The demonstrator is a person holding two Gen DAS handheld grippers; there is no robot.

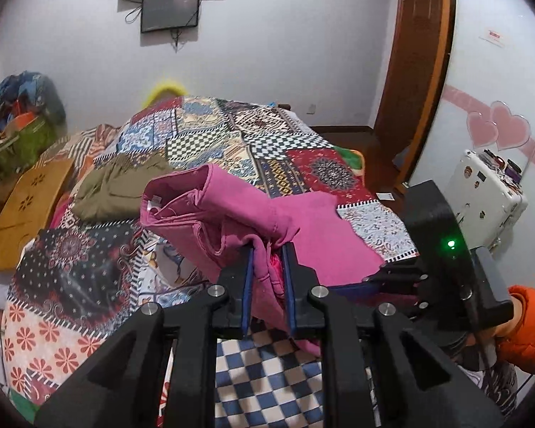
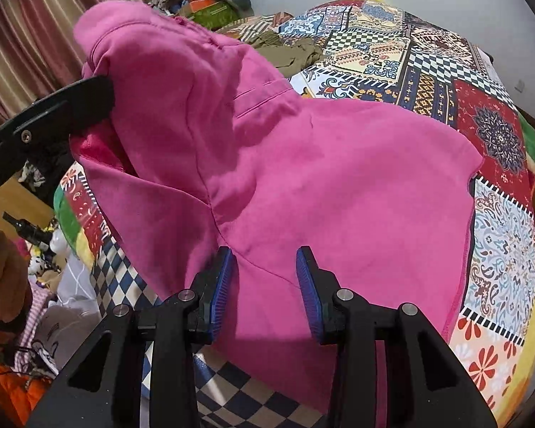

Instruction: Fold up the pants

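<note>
Pink pants [image 1: 232,210] lie partly raised over a patchwork bedspread [image 1: 210,135]. My left gripper [image 1: 268,249] is shut on a bunched fold of the pink pants and holds the waistband end up off the bed. In the right wrist view the pink pants [image 2: 303,164] spread across the bed, their left part lifted by the left gripper [image 2: 89,96]. My right gripper [image 2: 264,260] is open, its blue pads just above the flat pink cloth near the bed's front edge. The right gripper also shows in the left wrist view [image 1: 385,278], low over the cloth.
Folded olive pants [image 1: 117,185] lie on the bed behind the pink ones. A wooden board [image 1: 28,210] leans at the bed's left side. A white case [image 1: 488,196] stands at the right by the wall. Cluttered bags [image 1: 21,114] sit at the far left.
</note>
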